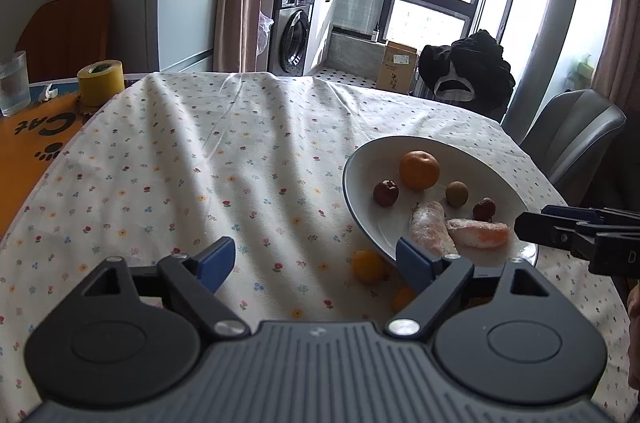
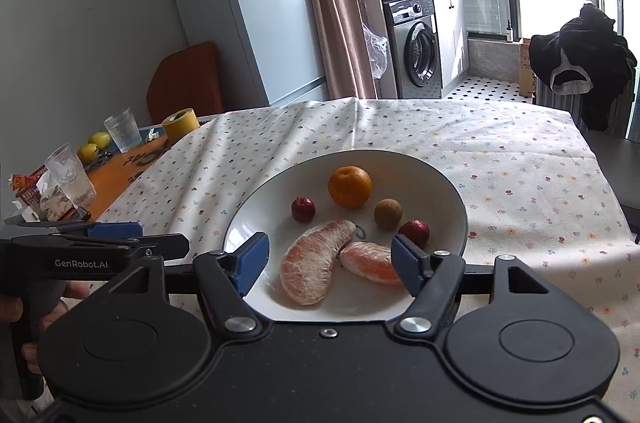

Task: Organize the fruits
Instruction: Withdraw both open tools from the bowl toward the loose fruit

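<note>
A white plate (image 2: pixel 440 179) (image 1: pixel 360 159) on the flowered cloth holds an orange (image 2: pixel 349 186) (image 1: pixel 419 170), a dark red fruit (image 2: pixel 303 209) (image 1: pixel 385 192), a brown round fruit (image 2: pixel 387 214) (image 1: pixel 457 193), a red lychee (image 2: pixel 414 232) (image 1: pixel 483 209) and two peeled pomelo segments (image 2: pixel 312 265) (image 1: pixel 430 228). Two small orange fruits (image 1: pixel 368 266) lie on the cloth by the plate's left edge. My left gripper (image 1: pixel 316 261) is open over the cloth, its right finger near the plate rim. Open and holding nothing, my right gripper (image 2: pixel 326 263) hovers over the plate's near side, straddling the segments.
A yellow tape roll (image 1: pixel 100 82), glasses (image 2: pixel 122 129) and two green fruits (image 2: pixel 94 145) stand on the orange mat at the far left. A grey chair (image 1: pixel 572 139) and a chair draped with black clothes (image 2: pixel 580 63) are past the table's right side.
</note>
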A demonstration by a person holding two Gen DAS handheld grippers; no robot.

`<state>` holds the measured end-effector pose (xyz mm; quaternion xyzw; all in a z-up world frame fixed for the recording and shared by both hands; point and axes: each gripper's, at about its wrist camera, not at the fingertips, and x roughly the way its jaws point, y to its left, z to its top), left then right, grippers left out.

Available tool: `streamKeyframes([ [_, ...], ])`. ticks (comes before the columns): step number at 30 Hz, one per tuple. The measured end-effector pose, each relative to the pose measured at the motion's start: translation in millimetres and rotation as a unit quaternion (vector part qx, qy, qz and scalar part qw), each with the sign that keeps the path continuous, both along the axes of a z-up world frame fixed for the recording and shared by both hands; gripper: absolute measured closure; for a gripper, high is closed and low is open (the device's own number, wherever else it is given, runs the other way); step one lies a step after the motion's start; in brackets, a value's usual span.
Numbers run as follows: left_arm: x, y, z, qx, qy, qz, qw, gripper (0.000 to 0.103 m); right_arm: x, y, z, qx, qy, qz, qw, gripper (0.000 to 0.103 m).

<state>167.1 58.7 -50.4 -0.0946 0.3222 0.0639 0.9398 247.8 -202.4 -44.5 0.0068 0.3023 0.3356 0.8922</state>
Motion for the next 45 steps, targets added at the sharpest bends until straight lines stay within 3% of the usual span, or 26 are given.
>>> streamKeyframes([
  [4,-9,-4,2,0.002,-0.01,-0.002,0.9999,0.013,-8,-7,0,0.007,0.001,-0.001,1.0,0.023],
  [13,-25,-13,6,-0.004,-0.019,-0.008,0.9998,0.012,-28,-20,4,0.015,-0.01,-0.004,1.0,0.01],
  [35,-68,-32,20,-0.011,-0.041,-0.036,0.9985,0.012,-75,-42,15,0.027,-0.025,-0.007,0.999,0.006],
  [45,-89,-36,27,-0.011,-0.044,-0.032,0.9984,0.012,-92,-59,18,0.039,-0.029,-0.018,0.999,0.0],
])
